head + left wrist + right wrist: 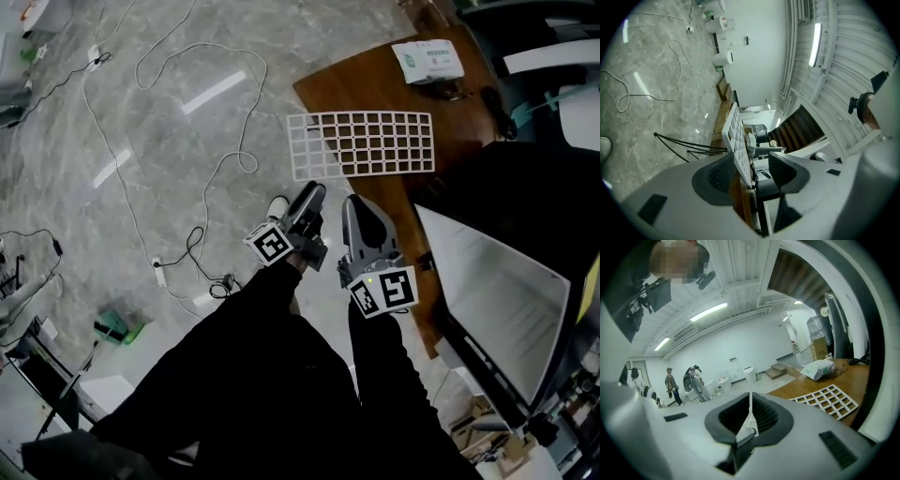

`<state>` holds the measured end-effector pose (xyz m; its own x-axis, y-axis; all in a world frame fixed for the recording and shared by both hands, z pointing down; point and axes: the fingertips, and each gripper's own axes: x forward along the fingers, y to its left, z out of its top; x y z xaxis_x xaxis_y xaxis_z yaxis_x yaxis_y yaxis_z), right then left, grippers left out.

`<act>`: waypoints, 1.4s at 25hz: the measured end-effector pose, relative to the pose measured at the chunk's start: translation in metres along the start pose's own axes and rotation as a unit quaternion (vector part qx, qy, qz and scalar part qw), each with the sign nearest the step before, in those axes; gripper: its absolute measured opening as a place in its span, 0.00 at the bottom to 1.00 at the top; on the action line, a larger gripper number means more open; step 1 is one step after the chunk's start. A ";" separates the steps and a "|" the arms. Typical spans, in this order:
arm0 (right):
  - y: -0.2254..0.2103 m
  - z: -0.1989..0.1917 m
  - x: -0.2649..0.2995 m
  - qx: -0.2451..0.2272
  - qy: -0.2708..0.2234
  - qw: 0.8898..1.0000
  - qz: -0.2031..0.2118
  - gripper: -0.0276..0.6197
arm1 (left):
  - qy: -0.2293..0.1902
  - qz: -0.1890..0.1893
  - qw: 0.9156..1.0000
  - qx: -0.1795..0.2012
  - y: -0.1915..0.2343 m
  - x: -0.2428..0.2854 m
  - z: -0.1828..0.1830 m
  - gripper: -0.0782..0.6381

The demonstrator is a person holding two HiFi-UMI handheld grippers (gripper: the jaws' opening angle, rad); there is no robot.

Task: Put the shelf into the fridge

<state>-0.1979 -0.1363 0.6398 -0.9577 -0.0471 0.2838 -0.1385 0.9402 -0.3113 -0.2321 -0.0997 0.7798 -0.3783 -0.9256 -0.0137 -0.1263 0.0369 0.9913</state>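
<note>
Currently the shelf (pixel 361 143), a white wire grid, lies flat on the brown wooden surface (pixel 375 80), with its left end overhanging the surface edge above the grey marble floor (pixel 141 131). A white packet (pixel 427 61) rests on the same surface, well apart from the shelf on its far side.

1. Left gripper (pixel 314 192): positioned just beside the near left corner of the shelf. In the left gripper view the fingers (pixel 719 176) stand wide apart, and the shelf (pixel 738 140) appears edge-on in line with the gap. Neither pad presses on it.
2. Right gripper (pixel 356 202): positioned beside the left gripper, near the front edge of the surface. In the right gripper view its 2 fingers (pixel 761 413) are pressed together with nothing between them. The shelf (pixel 825 399) and the packet (pixel 816 369) appear ahead and to the right.

A dark cabinet (pixel 525 187) with a white inner panel stands at the right of the surface. Loose white cables (pixel 187 56) run across the floor.
</note>
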 end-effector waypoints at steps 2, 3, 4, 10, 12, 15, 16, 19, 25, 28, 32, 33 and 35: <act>-0.006 -0.006 0.001 0.003 0.003 1.000 -0.004 0.05 | -0.001 0.003 1.000 -0.004 0.007 0.002 -0.003 0.42; -0.008 -0.009 0.001 0.005 0.005 1.000 -0.005 0.05 | 0.000 0.006 1.000 -0.005 0.012 0.003 -0.004 0.42; -0.009 -0.011 0.002 0.006 0.006 1.000 -0.006 0.05 | 0.001 0.010 1.000 -0.006 0.017 0.003 -0.004 0.42; -0.017 -0.021 0.007 0.016 0.014 1.000 -0.011 0.05 | -0.011 0.009 1.000 -0.010 0.026 0.016 0.006 0.42; -0.018 -0.023 0.010 0.017 0.016 1.000 -0.011 0.05 | -0.018 0.004 1.000 -0.014 0.026 0.023 0.011 0.42; -0.022 -0.027 0.013 0.020 0.021 1.000 -0.010 0.05 | -0.043 0.007 0.999 -0.024 0.034 0.031 0.022 0.42; -0.023 -0.028 0.013 0.019 0.022 1.000 -0.010 0.05 | -0.052 0.010 0.998 -0.027 0.037 0.033 0.026 0.42; -0.028 -0.031 0.015 0.020 0.026 0.999 -0.012 0.05 | -0.069 0.009 0.997 -0.030 0.041 0.044 0.036 0.42; -0.036 -0.039 0.016 0.029 0.034 0.999 -0.019 0.05 | -0.097 0.019 0.994 -0.053 0.049 0.049 0.041 0.36; -0.037 -0.040 0.016 0.030 0.036 0.999 -0.020 0.05 | -0.116 0.014 0.992 -0.057 0.048 0.048 0.045 0.22; -0.040 -0.044 0.014 0.030 0.040 0.998 -0.023 0.05 | -0.131 0.003 0.990 -0.060 0.045 0.049 0.047 0.15; -0.040 -0.045 0.013 0.030 0.041 0.998 -0.024 0.05 | -0.132 0.001 0.989 -0.063 0.045 0.048 0.047 0.15; -0.042 -0.046 0.011 0.031 0.041 0.998 -0.025 0.05 | -0.132 -0.004 0.989 -0.070 0.044 0.047 0.047 0.15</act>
<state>-0.1908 -0.1604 0.6975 -0.9255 -0.0624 0.3736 -0.2028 0.9147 -0.3496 -0.2989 -0.1241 0.8166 -0.6070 -0.7938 -0.0378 -0.0093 -0.0404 0.9991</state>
